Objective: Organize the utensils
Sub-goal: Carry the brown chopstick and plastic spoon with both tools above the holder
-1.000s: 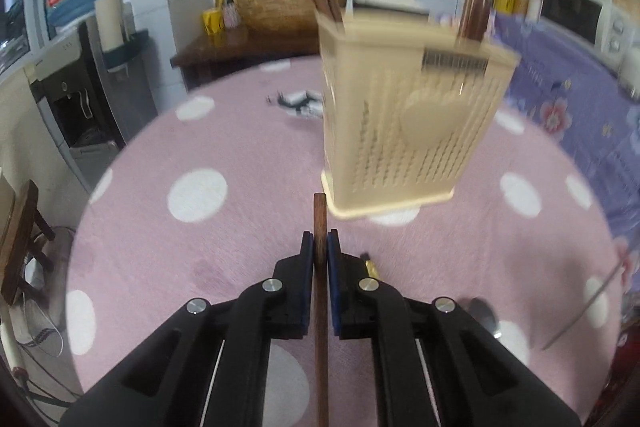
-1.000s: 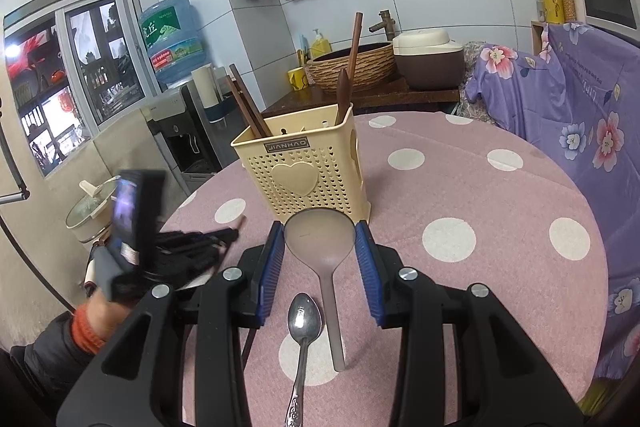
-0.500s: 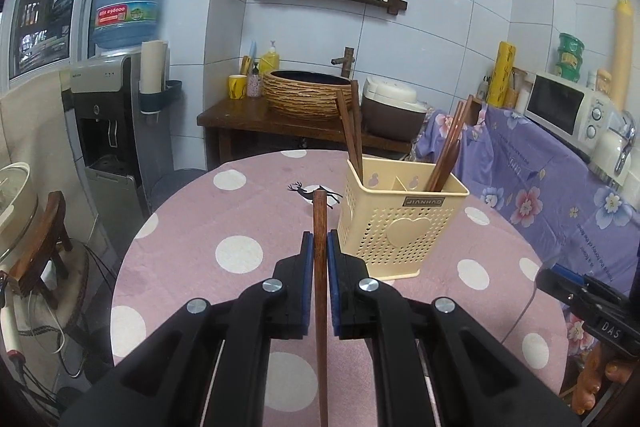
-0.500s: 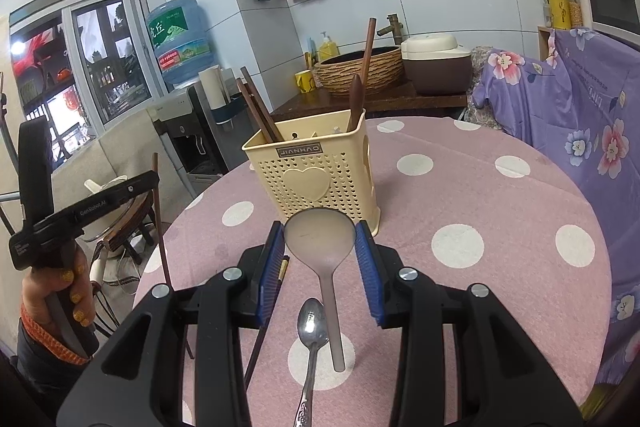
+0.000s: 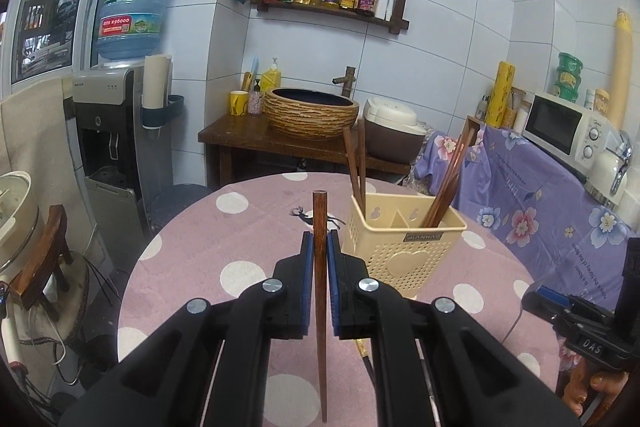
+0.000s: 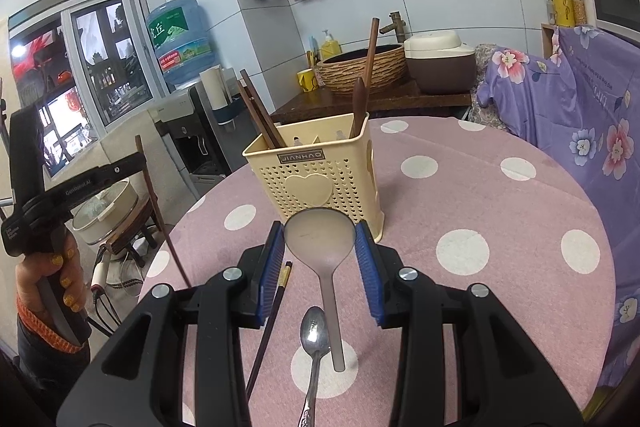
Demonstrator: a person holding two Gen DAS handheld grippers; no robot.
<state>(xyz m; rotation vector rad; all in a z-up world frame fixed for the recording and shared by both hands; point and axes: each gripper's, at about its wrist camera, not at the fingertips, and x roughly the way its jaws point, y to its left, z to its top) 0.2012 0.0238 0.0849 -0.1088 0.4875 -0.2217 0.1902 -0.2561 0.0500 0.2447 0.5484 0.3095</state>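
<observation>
Two claws: left (image 5: 319, 259) grips a chopstick (image 5: 320, 307); right (image 6: 320, 251) pinches a ladle (image 6: 322, 239) before the holder (image 6: 316, 183).

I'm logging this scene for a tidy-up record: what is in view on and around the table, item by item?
Utensil caddy: one, cream, on the table.
Chopsticks in caddy: several, dark brown, standing in its outer compartments.
Held chopstick: one, brown, off the table.
Ladle: one, grey, between the right tongs.
Spoon: one, silver, beside the ladle handle.
Loose chopstick: one, dark, on the table.
Table: one, pink with white dots.
Left tongs: shut on held chopstick.
Right tongs: astride the ladle bowl; contact unclear.
</observation>
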